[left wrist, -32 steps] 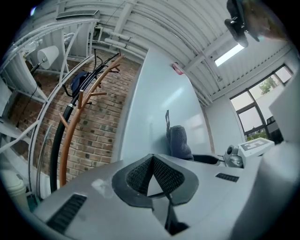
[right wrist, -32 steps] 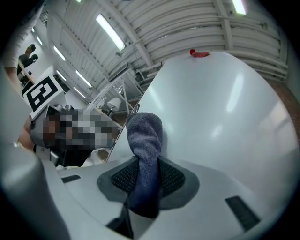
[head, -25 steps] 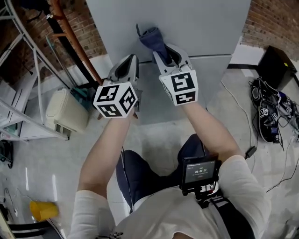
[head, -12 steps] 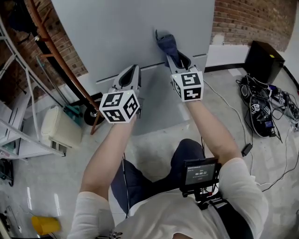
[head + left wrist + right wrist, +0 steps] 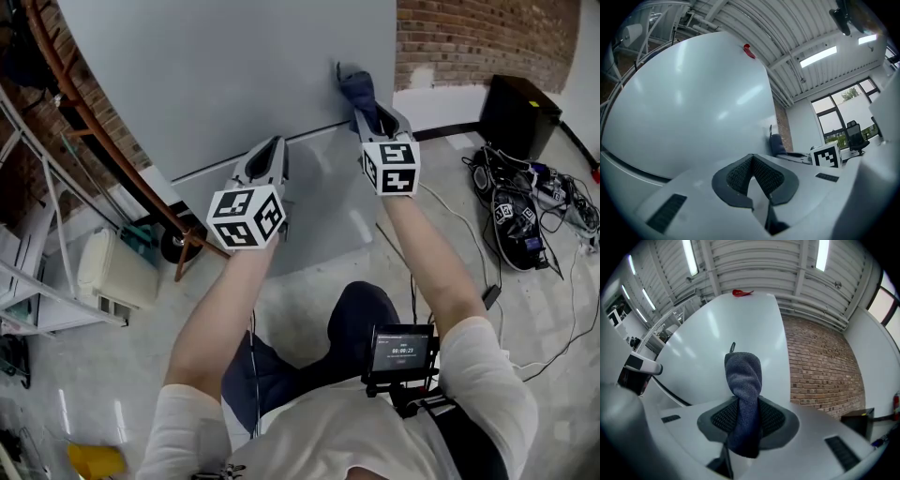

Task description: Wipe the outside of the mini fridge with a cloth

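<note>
The dark blue cloth point(image 5: 743, 380) looks soft, light and napped. The right gripper point(image 5: 373, 114) has its jaws closed on the cloth's twisted middle. The free end stands up and appears to press on the mini fridge point(image 5: 234, 75) near the top centre of the head view. The cloth should fold and drag easily, and a hold near its bunched base probably stops it slipping out under pressure. The left gripper point(image 5: 752, 159), at lower centre of its own view, has its jaws together with nothing between them, close to the pale grey fridge front. No brand or label shows on the fridge. The digits on the chest-mounted screen point(image 5: 401, 352) are too small to read.
</note>
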The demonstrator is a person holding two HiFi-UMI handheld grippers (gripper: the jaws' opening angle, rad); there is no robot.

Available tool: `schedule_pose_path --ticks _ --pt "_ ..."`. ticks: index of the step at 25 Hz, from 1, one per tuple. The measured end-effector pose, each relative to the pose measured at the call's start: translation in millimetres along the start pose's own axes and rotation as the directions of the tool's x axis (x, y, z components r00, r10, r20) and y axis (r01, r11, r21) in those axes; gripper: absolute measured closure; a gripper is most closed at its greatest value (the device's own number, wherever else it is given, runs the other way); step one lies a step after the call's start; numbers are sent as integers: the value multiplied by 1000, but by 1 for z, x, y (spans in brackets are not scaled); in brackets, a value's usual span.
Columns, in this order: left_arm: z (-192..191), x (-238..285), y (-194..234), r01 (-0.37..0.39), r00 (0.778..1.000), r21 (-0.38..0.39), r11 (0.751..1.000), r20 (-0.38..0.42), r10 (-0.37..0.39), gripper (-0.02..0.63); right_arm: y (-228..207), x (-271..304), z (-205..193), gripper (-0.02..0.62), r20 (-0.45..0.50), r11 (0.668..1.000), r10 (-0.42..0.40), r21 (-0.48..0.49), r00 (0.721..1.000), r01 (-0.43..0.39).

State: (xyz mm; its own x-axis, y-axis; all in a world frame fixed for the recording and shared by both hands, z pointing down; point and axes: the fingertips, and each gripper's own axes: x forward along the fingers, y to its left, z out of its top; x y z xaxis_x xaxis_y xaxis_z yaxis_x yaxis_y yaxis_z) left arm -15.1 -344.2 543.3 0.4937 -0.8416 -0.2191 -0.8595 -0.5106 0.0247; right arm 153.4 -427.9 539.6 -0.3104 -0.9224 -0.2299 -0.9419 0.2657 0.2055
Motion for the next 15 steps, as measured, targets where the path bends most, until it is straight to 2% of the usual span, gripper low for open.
schedule_pose_path --ticks 4,8,11,15 --pt "-10 10 -13 11 1000 -9 1000 -2 -11 603 -28 -2 -12 482 -21 999 -33 8 999 33" --pt "-16 10 -16 15 1000 -11 1000 -6 -15 603 -31 -2 -17 482 -31 999 -32 12 999 32" --pt "-13 6 -12 10 1000 -3 1000 3 -10 603 -23 -4 -13 482 -25 1000 -17 25 1000 18" --pt "-10 -6 -1 -5 1000 29 1000 19 4 603 17 -13 -3 482 12 998 63 16 998 -63"
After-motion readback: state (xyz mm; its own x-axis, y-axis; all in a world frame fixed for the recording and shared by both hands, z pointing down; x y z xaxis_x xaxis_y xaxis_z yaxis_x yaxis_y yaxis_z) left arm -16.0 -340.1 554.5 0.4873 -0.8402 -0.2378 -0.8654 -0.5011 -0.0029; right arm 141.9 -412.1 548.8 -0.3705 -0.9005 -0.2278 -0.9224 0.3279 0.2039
